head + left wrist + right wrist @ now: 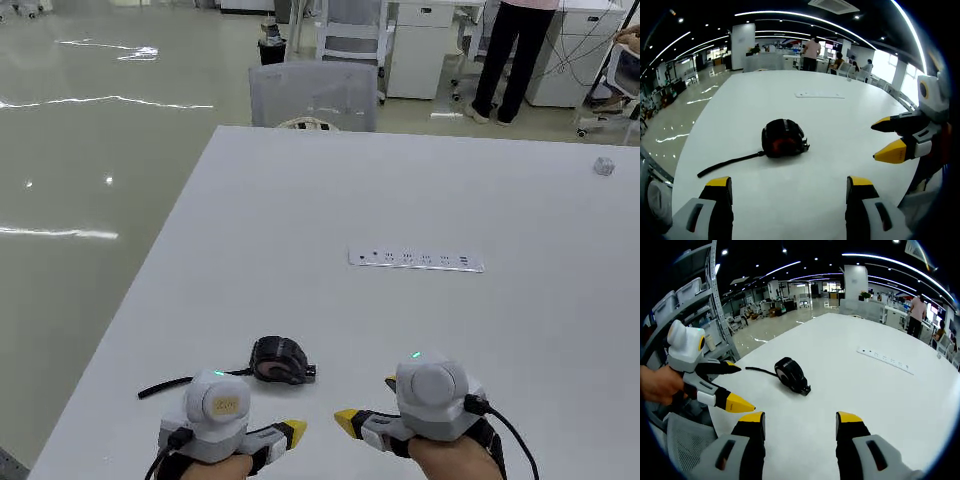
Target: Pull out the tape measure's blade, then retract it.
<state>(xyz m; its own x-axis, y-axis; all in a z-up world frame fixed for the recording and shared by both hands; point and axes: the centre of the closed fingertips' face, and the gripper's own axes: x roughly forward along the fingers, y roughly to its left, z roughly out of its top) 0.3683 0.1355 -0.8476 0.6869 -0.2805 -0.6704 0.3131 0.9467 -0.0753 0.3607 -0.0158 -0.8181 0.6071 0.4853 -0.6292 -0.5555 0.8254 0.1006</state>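
You hold two grippers low over the near part of the white table [520, 330]. The left gripper [290, 432] has its jaws spread wide with nothing between them. The right gripper [368, 400] is spread the same way, also holding nothing. Their yellow tips point toward each other with bare tabletop between.

There is one tape measure [280, 360], black with a reddish face, lying on its side on the table. In the left gripper view it sits just ahead of your left gripper [789, 190], slightly left of the midline between the jaws, at [783, 138]. The right gripper [886, 137] comes in from the right there. From your right gripper [801, 420] the tape measure [791, 374] lies ahead and to the left of the jaws, with the left gripper [737, 386] further left. One black strap [165, 385] trails from the case out to the left, toward the table's left edge, which runs close outside your left jaws.

Bare table lies between both sets of jaws and the case, and more beyond it. Farther ahead lies one white power strip [415, 260], well apart from the tape measure. One small grey object [603, 166] sits near the far right side. One grey chair [313, 95] stands at the far edge, and one person [510, 50] stands on the floor beyond.
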